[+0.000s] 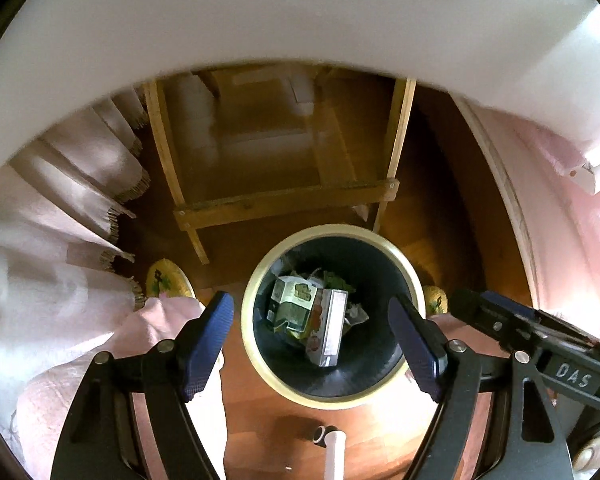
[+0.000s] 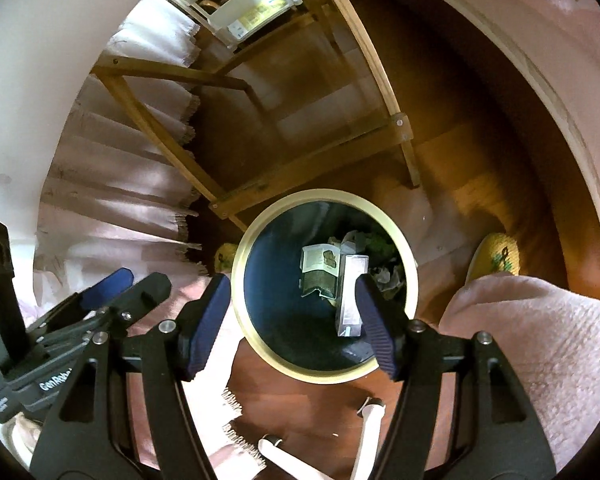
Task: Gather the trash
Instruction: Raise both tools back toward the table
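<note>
A round dark bin with a cream rim (image 1: 256,356) stands on the wooden floor and shows from above in both views (image 2: 240,320). Inside lie crushed cartons (image 1: 296,304), a tall drink carton (image 1: 330,330) and crumpled paper; the cartons also show in the right wrist view (image 2: 320,272). My left gripper (image 1: 312,344) is open and empty above the bin. My right gripper (image 2: 296,324) is open and empty above it too. The right gripper shows at the right edge of the left view (image 1: 512,320), and the left gripper at the left of the right view (image 2: 100,300).
A wooden table frame (image 1: 284,200) stands just beyond the bin under a white tabletop (image 1: 260,20). A fringed pink cloth (image 1: 60,200) hangs at the left. Yellow slippers (image 1: 168,280) and pink trouser legs (image 2: 540,340) flank the bin. White chair legs (image 2: 368,440) are near.
</note>
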The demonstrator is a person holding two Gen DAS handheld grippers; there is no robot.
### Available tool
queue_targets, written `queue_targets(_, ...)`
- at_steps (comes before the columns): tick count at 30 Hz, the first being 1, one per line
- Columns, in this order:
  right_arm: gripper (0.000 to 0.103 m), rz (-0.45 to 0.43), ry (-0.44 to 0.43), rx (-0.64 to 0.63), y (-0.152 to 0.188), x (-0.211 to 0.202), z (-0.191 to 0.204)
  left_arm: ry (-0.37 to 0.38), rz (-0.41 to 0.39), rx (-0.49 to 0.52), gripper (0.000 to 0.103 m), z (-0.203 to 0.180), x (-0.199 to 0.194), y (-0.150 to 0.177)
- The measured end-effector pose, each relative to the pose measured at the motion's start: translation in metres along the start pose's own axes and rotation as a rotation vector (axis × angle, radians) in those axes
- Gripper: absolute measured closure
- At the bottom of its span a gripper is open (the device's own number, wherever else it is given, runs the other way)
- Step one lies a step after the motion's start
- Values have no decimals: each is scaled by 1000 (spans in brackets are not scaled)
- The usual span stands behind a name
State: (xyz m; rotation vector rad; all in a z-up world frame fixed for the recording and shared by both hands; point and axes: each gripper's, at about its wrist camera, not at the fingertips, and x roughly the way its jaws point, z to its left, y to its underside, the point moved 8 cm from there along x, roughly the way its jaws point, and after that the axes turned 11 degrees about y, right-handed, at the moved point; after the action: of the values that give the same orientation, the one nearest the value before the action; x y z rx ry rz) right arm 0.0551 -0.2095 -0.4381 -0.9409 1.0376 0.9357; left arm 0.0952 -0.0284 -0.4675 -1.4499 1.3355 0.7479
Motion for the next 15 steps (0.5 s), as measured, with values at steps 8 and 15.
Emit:
queue_targets(8,41,-62,21,-57,0,-31,8,-35,-42,130,22,-23,-53,-7)
queue_targets(15,41,-162,45,-163,-5,-97,17,1,-97,224,22,-59,-129,-11)
